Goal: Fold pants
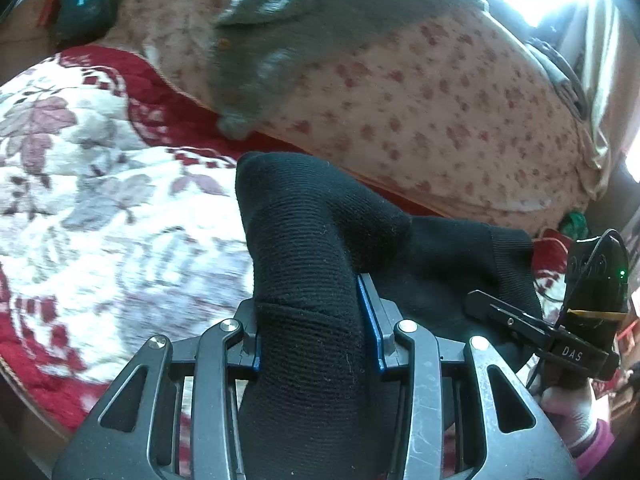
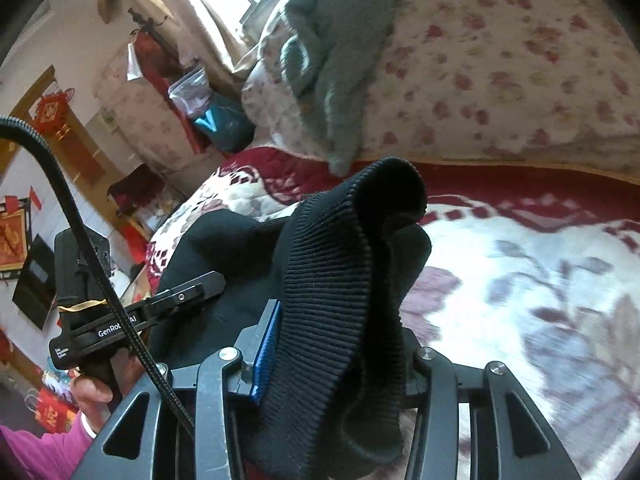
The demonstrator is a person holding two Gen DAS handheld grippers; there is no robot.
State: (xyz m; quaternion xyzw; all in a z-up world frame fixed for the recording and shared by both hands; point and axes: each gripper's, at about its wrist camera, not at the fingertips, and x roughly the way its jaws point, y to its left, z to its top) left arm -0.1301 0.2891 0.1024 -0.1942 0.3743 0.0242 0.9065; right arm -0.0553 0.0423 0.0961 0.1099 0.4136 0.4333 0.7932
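The black knit pants (image 1: 316,248) hang between both grippers above the bed. My left gripper (image 1: 316,320) is shut on a thick roll of the black fabric, which bulges up past its blue-padded fingers (image 1: 370,320). My right gripper (image 2: 340,344) is shut on the ribbed waistband end of the pants (image 2: 352,264), which stands up and flops over its fingers. The right gripper's body also shows at the right of the left wrist view (image 1: 540,332), and the left gripper's body shows at the left of the right wrist view (image 2: 132,316).
A white and red floral blanket (image 1: 100,208) covers the bed below. A pink flowered quilt (image 1: 440,112) lies folded behind it with a grey knit garment (image 1: 304,28) draped on top. A teal bag (image 2: 224,120) and furniture stand beyond the bed.
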